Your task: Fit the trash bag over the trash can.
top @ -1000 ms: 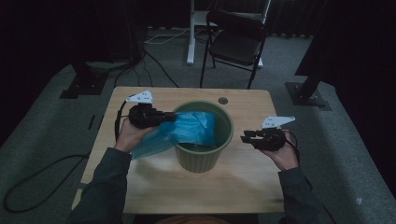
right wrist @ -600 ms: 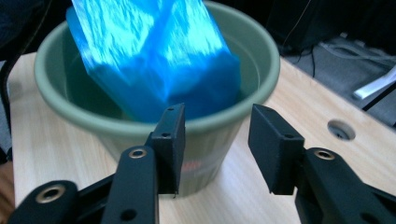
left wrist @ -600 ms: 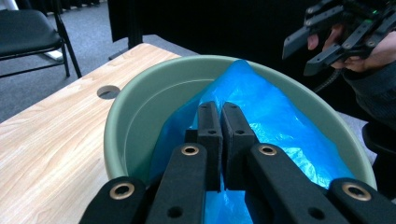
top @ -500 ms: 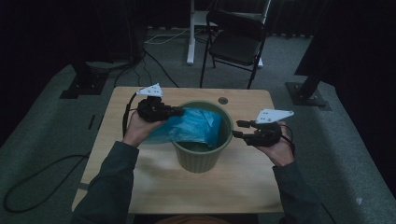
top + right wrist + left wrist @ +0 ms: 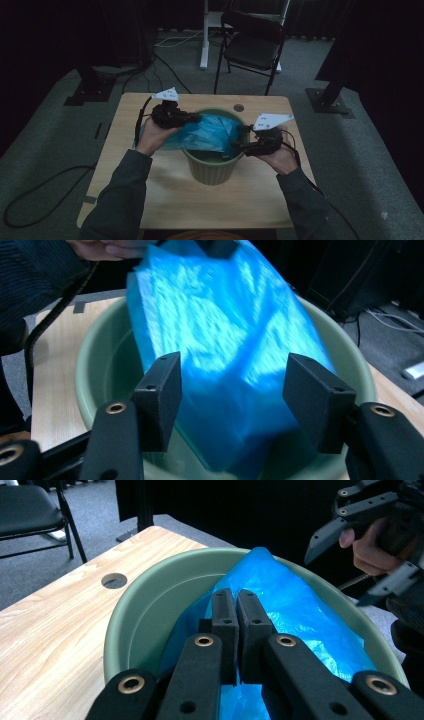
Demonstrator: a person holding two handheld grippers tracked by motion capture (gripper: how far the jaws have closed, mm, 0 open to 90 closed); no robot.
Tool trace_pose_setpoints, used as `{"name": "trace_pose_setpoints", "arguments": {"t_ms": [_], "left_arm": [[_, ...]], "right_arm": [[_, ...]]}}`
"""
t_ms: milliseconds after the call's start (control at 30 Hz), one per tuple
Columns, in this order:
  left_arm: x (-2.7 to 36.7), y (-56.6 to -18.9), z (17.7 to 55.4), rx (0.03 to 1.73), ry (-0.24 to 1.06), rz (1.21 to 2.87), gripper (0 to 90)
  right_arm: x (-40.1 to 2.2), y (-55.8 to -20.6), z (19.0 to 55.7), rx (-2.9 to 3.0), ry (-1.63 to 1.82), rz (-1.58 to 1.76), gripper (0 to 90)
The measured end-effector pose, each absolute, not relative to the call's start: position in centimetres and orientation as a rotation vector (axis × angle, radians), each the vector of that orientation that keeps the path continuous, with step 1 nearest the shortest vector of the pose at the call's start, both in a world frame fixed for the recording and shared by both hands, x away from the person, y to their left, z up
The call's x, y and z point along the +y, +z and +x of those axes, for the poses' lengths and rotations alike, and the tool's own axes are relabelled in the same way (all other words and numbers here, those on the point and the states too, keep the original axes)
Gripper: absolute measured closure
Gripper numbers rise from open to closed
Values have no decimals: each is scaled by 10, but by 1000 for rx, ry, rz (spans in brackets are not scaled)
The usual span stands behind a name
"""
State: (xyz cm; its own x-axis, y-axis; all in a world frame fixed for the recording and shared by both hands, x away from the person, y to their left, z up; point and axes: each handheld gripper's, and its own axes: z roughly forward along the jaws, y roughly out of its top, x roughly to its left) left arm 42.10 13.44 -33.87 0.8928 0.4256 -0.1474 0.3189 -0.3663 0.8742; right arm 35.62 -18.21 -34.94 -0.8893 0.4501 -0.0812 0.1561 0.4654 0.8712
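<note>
blue bag (image 5: 207,134) | long axis crosswise over green bin (image 5: 212,167) | left-held

One round green plastic bin (image 5: 212,165) stands on one light wooden counter (image 5: 150,192), with one crinkled blue plastic bag (image 5: 202,134) over it. Two black hand-held claws are here, the left claw (image 5: 196,119) and the right claw (image 5: 239,141). One black folding chair (image 5: 252,47) stands behind.

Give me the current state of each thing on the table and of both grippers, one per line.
Blue plastic bag: draped across the bin's mouth, one end pinched, not yet spread as a liner.
Green round plastic bin: upright on the table, bag partly inside.
Left gripper: shut on the bag.
Right gripper: open, jaws just opened wide, bag between them, not pressed.
Wooden table: bearing the bin.
</note>
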Motion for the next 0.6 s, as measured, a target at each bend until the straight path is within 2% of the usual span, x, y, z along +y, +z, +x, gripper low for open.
{"name": "trace_pose_setpoints", "arguments": {"t_ms": [467, 500, 600], "left_arm": [[127, -334, 421, 524, 99, 1950, 878], [125, -334, 420, 516, 87, 1950, 878], [123, -334, 419, 505, 85, 1956, 876]], "right_arm": [[-145, -350, 355, 2422, 1326, 419, 358], [-143, -351, 355, 2419, 1318, 413, 367], [-138, -353, 357, 2385, 1277, 415, 493]]}}
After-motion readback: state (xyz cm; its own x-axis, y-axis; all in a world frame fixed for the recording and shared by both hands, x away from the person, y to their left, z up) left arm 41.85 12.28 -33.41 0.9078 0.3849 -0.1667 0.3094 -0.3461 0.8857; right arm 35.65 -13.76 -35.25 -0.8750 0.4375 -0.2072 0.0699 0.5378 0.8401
